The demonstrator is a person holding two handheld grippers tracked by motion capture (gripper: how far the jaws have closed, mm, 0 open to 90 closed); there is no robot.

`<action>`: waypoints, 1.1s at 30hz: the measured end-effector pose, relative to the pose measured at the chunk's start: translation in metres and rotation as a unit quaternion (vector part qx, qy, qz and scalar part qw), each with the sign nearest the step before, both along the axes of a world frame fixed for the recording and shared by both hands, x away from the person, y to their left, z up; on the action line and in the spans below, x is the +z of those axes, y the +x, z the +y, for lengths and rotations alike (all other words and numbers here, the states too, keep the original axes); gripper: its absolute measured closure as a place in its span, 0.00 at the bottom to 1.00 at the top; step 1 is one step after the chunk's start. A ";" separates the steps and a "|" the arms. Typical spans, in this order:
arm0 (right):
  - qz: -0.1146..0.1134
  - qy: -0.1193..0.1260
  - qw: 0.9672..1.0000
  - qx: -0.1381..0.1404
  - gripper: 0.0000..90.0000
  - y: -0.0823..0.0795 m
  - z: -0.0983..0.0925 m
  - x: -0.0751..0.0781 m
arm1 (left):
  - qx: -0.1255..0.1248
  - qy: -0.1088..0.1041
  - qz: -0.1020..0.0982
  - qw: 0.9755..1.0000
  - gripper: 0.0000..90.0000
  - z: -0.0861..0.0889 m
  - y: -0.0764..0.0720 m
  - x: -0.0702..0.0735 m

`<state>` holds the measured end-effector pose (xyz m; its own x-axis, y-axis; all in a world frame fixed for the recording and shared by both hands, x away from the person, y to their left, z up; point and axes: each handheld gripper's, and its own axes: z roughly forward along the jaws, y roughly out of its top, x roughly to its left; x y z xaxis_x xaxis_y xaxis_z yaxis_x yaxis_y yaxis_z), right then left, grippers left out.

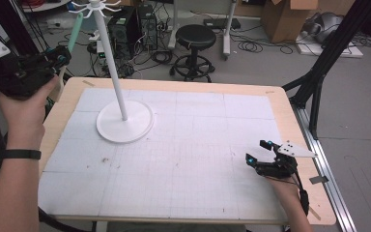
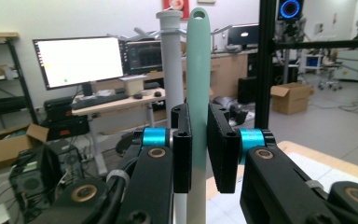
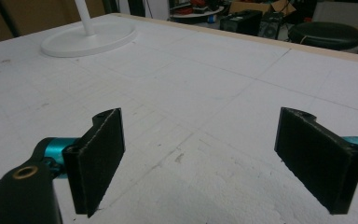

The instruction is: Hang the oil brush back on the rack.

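One mint-green utensil handle (image 2: 198,70) stands upright, clamped in my left tongs (image 2: 199,149) off the desk's (image 1: 290,121) far-left corner beside the white stand's pole (image 2: 172,65), while my right tongs (image 3: 214,158) rest apart near the right edge.

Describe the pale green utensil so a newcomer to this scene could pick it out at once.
Start at the white stand with the round base on the table's left half, then look off the table's left edge to the raised left gripper. Clamped between its jaws is the pale green utensil handle, pointing up near the stand's hooks. It is slim, mint-coloured, with a hanging hole at its tip.
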<state>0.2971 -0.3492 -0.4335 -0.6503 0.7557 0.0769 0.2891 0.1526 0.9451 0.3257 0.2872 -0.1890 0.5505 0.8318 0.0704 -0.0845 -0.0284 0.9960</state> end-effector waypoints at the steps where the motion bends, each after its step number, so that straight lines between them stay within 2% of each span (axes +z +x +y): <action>1: 0.000 0.001 1.000 0.000 0.17 0.000 0.000 0.000 | -0.002 -0.001 0.001 1.000 0.90 0.000 0.000 0.000; 12: 0.001 0.002 1.000 0.001 0.17 0.000 0.000 0.000 | 0.010 0.016 0.005 1.000 0.90 -0.005 0.004 -0.002; 20: 0.001 0.002 1.000 0.000 0.17 0.000 0.000 0.000 | 0.028 0.025 0.007 0.999 0.90 -0.009 0.009 -0.003; 28: 0.001 0.002 1.000 0.001 0.17 0.000 -0.001 0.000 | 0.042 0.019 0.009 0.999 0.90 -0.011 0.015 -0.005; 33: 0.001 0.001 1.000 0.002 0.17 0.000 0.000 0.000 | 0.039 0.015 0.014 0.999 0.89 -0.011 0.019 -0.007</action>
